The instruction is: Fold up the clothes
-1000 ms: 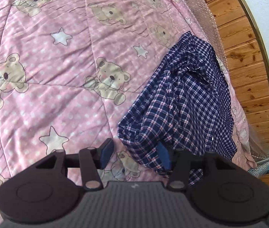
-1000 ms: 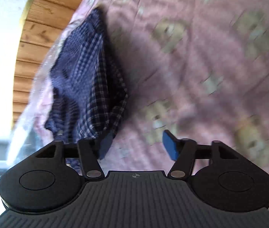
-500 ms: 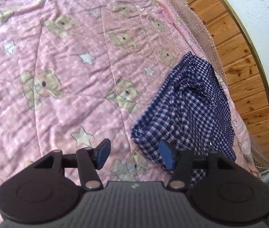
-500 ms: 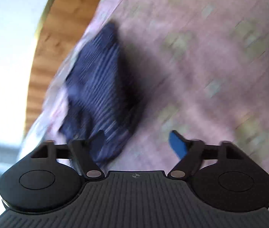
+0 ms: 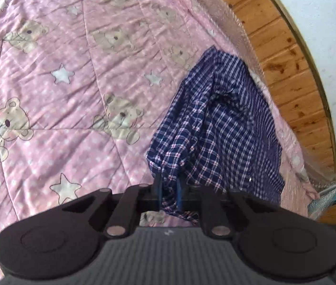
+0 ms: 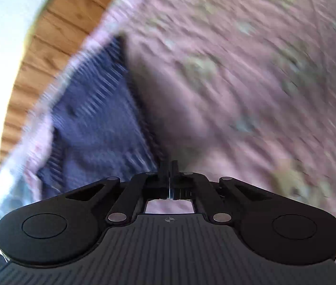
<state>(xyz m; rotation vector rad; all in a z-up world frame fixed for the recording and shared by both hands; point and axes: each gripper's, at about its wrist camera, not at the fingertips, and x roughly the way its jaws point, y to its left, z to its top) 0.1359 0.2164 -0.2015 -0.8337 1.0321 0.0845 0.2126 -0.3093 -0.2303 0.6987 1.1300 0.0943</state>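
Pink quilt [image 5: 73, 109] printed with bears and stars, covering the bed beside a wooden floor [image 5: 284, 54]. Navy plaid shirt [image 5: 218, 128], bunched near the quilt's floor-side edge. Left gripper [image 5: 168, 187]: jaws just closed, pinching the shirt's near corner. Right gripper [image 6: 169, 178]: jaws just closed fully together beside the shirt's edge; blur hides whether any cloth is caught.
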